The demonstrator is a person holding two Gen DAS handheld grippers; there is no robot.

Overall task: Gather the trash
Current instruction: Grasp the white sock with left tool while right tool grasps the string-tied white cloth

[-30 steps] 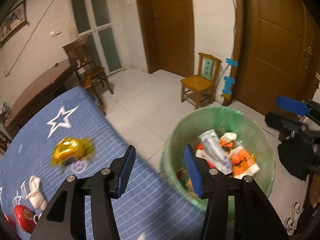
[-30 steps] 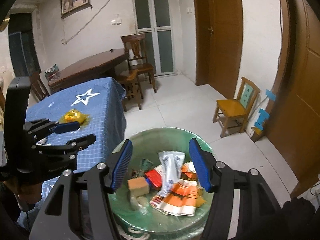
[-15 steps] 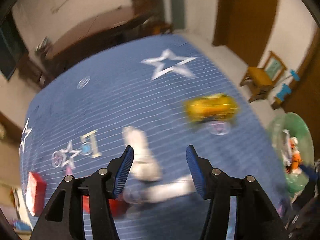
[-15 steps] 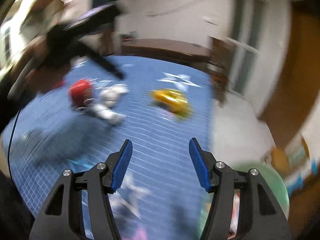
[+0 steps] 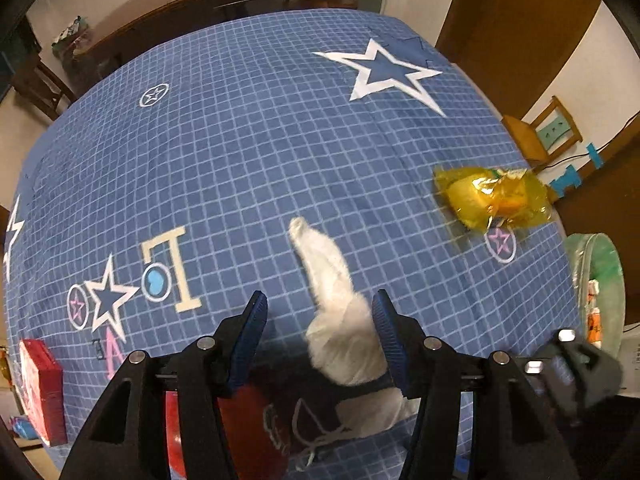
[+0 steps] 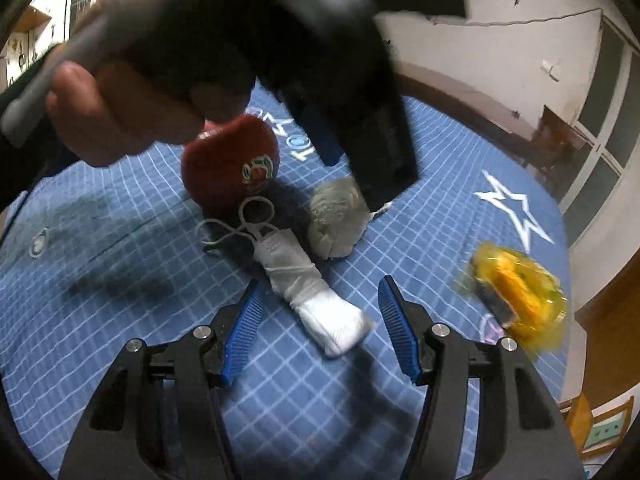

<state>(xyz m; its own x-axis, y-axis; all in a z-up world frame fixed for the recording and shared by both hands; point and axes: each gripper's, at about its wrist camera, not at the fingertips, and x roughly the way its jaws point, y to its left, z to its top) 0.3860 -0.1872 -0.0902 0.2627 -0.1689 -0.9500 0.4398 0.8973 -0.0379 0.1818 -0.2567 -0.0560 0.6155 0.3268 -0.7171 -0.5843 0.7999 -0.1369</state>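
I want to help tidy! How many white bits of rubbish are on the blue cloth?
2. A crumpled tissue lies near the middle of the blue cloth, and a rolled face mask lies right beside it. The hand close to the camera could hide more.

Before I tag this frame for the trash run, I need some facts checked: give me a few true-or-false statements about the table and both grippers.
1. The right gripper is shut on the rolled face mask. False: its jaws stand apart, with the mask's end between them, untouched.
2. A yellow wrapper lies on the blue checked tablecloth near the edge. True.
3. The green-lined trash bin stands on the table. False: it stands beside it, lower.
4. The left gripper is over a crumpled white tissue. True.
5. A red apple-shaped pouch lies near the mask's ear loops. True.
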